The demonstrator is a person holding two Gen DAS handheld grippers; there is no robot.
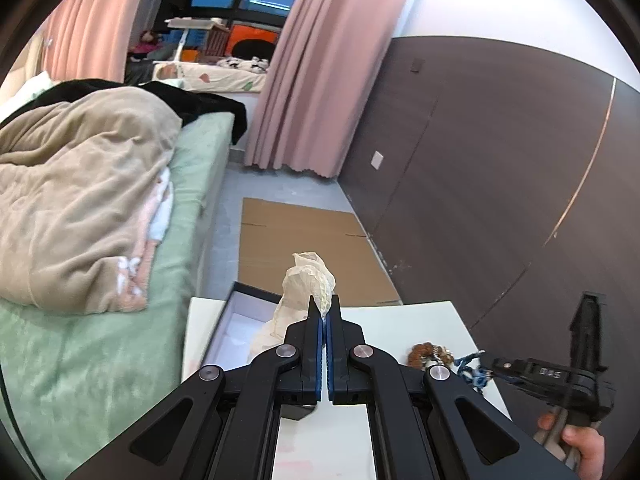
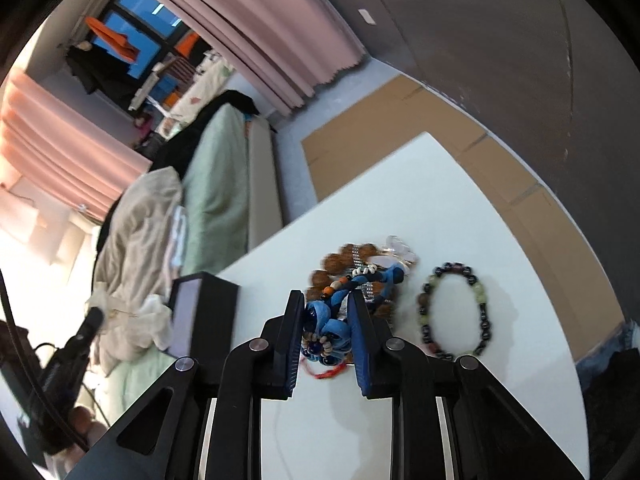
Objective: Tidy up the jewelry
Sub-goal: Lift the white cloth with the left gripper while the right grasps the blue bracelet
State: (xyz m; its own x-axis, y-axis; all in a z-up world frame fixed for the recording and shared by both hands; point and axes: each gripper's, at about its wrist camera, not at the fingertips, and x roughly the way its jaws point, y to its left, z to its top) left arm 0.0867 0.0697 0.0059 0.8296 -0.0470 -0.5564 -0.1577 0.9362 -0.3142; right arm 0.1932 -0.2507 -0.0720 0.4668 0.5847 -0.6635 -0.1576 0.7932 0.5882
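My left gripper (image 1: 324,310) is shut on a crumpled cream tissue paper (image 1: 308,280) and holds it above the open dark jewelry box (image 1: 236,320) at the table's left. My right gripper (image 2: 325,300) is closed around a blue cord-and-bead bracelet (image 2: 328,320); it also shows in the left wrist view (image 1: 476,372). A pile with a brown bead bracelet (image 2: 334,262) and silver and clear pieces lies just beyond. A dark and green bead bracelet (image 2: 452,312) lies flat to the right. The box (image 2: 204,312) stands left of the right gripper.
The white table (image 2: 420,208) ends close behind the jewelry. A bed with a green sheet and beige blanket (image 1: 80,200) is to the left. Flat cardboard (image 1: 304,240) lies on the floor beyond, by a dark wall panel (image 1: 500,160).
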